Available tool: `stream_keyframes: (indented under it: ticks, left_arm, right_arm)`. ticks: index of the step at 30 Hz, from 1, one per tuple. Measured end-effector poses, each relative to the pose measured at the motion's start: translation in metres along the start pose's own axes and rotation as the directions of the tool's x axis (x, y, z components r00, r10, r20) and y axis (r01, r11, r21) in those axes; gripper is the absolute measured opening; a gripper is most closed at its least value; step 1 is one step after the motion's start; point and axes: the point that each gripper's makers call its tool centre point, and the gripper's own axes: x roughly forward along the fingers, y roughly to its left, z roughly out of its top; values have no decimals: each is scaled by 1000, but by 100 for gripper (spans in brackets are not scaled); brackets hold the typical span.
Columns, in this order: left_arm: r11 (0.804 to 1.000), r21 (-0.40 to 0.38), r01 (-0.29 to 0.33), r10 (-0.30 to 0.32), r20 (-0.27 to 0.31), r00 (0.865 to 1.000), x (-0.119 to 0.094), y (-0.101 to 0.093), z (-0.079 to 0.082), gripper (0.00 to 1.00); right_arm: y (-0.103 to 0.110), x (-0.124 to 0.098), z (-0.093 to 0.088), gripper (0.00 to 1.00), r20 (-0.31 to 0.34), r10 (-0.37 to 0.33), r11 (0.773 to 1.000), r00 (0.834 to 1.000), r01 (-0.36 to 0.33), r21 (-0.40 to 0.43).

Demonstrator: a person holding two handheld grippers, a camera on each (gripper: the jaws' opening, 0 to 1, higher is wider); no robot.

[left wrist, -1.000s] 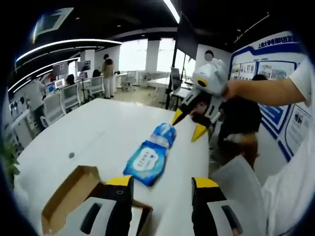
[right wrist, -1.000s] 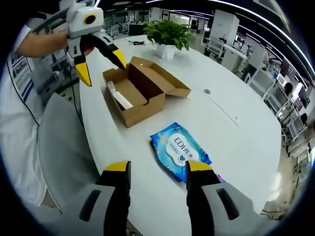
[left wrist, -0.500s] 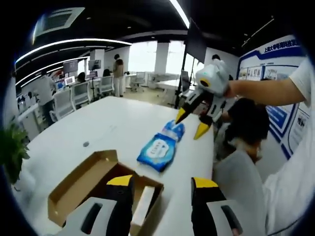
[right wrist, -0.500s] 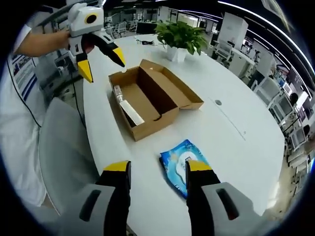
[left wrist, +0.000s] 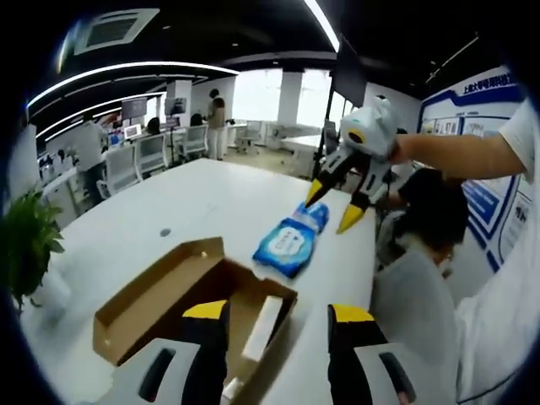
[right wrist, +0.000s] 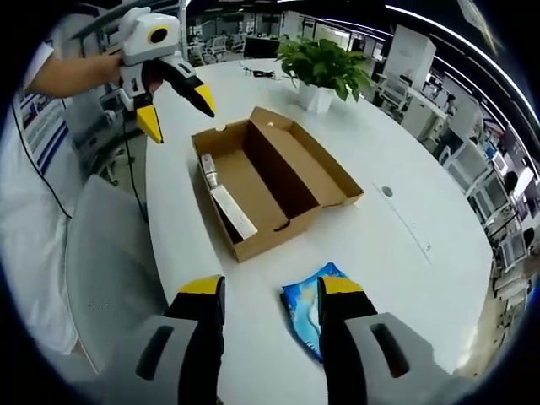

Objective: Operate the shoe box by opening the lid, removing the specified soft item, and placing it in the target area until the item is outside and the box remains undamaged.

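Note:
An open cardboard shoe box (right wrist: 270, 190) lies on the white table (right wrist: 405, 228), its lid folded out flat beside it, and shows again low in the left gripper view (left wrist: 181, 299). A white slip (right wrist: 234, 211) rests inside it. A blue wet-wipe pack (left wrist: 291, 240) lies on the table outside the box, partly behind my right jaws (right wrist: 308, 308). My left gripper (right wrist: 175, 105) hovers open above the box's far end. My right gripper (left wrist: 339, 202) hangs open just over the pack. Nothing is held by either one.
A potted green plant (right wrist: 325, 67) stands at the table's far end past the box. A grey chair back (right wrist: 110, 253) sits close to the table's edge. Office desks, chairs and several people fill the background. A person's sleeve and arm (left wrist: 472, 156) hold the right gripper.
Both views have drawn back along the table. The box now fills more of each view and the pack has slid toward the edge of the right gripper view. Both grippers stay open.

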Motion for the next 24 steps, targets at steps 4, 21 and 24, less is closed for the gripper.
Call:
stream_keyframes:
  ticks: [4, 21, 24]
  left_arm:
    - [1000, -4, -13, 13, -3, 1000, -8, 6, -7, 47]
    - [994, -84, -76, 76, -11, 997, -42, 49, -42, 47]
    - [992, -91, -84, 84, -12, 996, -47, 55, -46, 47]
  right_arm:
    - [-2, 9, 9, 41, -1, 11, 1000, 1000, -11, -10]
    - [5, 50, 45, 39, -31, 80, 994, 996, -82, -72]
    - [2, 60, 51, 39, -39, 94, 992, 995, -97, -86]
